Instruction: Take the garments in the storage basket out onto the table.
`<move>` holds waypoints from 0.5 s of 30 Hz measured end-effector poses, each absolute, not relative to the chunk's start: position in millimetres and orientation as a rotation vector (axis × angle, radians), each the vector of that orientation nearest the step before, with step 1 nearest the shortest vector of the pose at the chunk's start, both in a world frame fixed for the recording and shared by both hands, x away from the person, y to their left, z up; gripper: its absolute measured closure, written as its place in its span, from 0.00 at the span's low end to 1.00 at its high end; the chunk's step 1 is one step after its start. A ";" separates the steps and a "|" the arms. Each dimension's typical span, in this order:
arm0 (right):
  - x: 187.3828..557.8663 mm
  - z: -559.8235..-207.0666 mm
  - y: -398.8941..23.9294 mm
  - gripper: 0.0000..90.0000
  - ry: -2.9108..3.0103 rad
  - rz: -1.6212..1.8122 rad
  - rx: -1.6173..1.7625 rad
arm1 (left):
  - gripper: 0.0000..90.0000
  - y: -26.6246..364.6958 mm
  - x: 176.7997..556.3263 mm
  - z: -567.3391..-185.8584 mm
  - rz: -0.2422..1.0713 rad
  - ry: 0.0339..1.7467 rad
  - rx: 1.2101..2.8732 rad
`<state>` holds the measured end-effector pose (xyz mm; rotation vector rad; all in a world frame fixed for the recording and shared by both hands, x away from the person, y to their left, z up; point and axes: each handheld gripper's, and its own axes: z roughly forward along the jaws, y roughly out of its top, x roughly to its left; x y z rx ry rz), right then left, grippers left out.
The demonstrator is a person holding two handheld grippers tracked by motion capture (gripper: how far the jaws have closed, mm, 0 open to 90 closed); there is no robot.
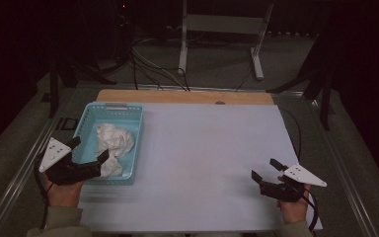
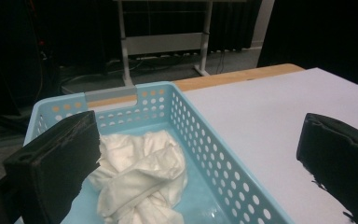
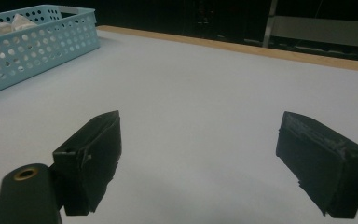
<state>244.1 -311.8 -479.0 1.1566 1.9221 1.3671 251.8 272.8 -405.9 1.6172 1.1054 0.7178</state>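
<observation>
A light blue perforated basket (image 1: 89, 118) stands at the table's left, and a crumpled white cloth (image 1: 114, 140) lies inside it. My left gripper (image 1: 89, 149) hangs open over the basket's near left corner with nothing between its jaws. From the left gripper view the cloth (image 2: 140, 179) lies just ahead inside the basket (image 2: 200, 140), and the left gripper (image 2: 200, 172) spans the basket's right wall. My right gripper (image 1: 265, 169) is open above the bare white sheet near the front right. The right gripper (image 3: 214, 158) has its jaws apart, with the basket (image 3: 32, 51) far off.
A white sheet (image 1: 207, 153) covers the table, with a wooden strip (image 1: 185, 96) along its far edge. Metal rails run along both table sides. Behind the table stand a white frame stand (image 1: 222, 29) and cables on the floor.
</observation>
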 end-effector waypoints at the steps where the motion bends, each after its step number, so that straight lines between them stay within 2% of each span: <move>1: 244.1 -479.0 -311.9 0.16 1.922 1.368 1.157 | 0.00 273.9 252.7 -405.6 0.712 1.105 1.617; 15: 243.9 -478.9 -311.9 0.16 1.920 1.367 1.158 | 0.01 277.7 269.2 -403.1 0.699 1.128 1.620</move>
